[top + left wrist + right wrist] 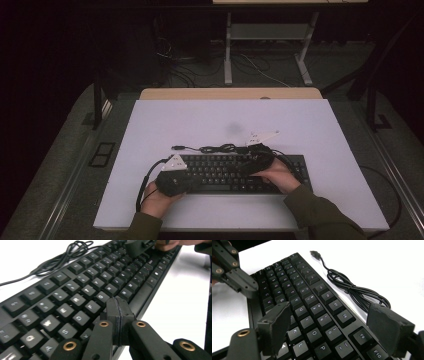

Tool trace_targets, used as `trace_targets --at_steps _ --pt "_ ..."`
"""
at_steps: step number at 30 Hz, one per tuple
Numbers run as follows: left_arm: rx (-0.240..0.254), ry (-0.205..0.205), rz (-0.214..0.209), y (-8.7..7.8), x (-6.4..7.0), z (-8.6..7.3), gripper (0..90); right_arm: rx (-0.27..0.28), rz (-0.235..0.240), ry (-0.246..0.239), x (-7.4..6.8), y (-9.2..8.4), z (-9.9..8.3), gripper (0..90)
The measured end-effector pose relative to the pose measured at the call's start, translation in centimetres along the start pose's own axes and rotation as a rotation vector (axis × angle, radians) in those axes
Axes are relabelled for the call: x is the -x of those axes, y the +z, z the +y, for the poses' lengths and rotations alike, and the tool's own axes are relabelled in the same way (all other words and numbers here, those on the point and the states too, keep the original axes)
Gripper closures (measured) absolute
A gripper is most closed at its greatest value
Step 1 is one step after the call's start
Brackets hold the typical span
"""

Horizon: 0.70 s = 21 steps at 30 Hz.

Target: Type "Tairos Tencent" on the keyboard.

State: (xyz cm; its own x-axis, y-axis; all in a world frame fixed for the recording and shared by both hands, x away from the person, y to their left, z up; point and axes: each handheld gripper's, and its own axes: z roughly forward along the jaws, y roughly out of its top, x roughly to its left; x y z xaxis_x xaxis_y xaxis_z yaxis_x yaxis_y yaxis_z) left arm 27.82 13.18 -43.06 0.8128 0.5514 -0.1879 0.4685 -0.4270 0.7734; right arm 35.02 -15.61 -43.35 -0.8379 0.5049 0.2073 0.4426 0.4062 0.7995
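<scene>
Keyboard (235, 172), black and full-sized with pale lettering on its keys, lies flat on a white table (200, 125), near the edge where the person sits. Its black cable (220, 148) is loosely bundled on the table just beyond the far edge of the keyboard, ending in a USB plug (177, 148) that lies free on the white surface. Seen from the high view, the left gripper (172, 175) sits over the left end of the keyboard, held by a hand (160, 200) in an olive sleeve. In the left gripper view, its two black jaws are pressed flat together with nothing between them, their joined tip poised just above the lower letter rows, close to the V and B keys and the space bar beyond them; whether the tip touches a key cannot be told. The right gripper (257, 160) is over the right-hand part of the letter block, held by the other hand (280, 175). In the right gripper view its jaws stand wide apart, with the keys from U, I and O across to the number and function rows lying between and below them; neither pad presses on anything. In that same view the left gripper (249, 290) appears farther off, up and to the left of the jaws, and the bundled cable (352, 290) lies just beyond the far jaw.
</scene>
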Motion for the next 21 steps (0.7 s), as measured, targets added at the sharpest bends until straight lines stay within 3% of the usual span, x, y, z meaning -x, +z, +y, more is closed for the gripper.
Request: trace_targets --at_steps 7,21 --pt "-0.023 0.024 -0.022 0.6 0.5 0.1 89.3 -0.001 -0.002 0.001 0.0 0.0 0.0 19.2" --pt "-0.049 0.033 -0.029 1.1 0.6 -0.1 89.3 -0.002 -0.003 0.001 0.0 0.0 0.0 19.1"
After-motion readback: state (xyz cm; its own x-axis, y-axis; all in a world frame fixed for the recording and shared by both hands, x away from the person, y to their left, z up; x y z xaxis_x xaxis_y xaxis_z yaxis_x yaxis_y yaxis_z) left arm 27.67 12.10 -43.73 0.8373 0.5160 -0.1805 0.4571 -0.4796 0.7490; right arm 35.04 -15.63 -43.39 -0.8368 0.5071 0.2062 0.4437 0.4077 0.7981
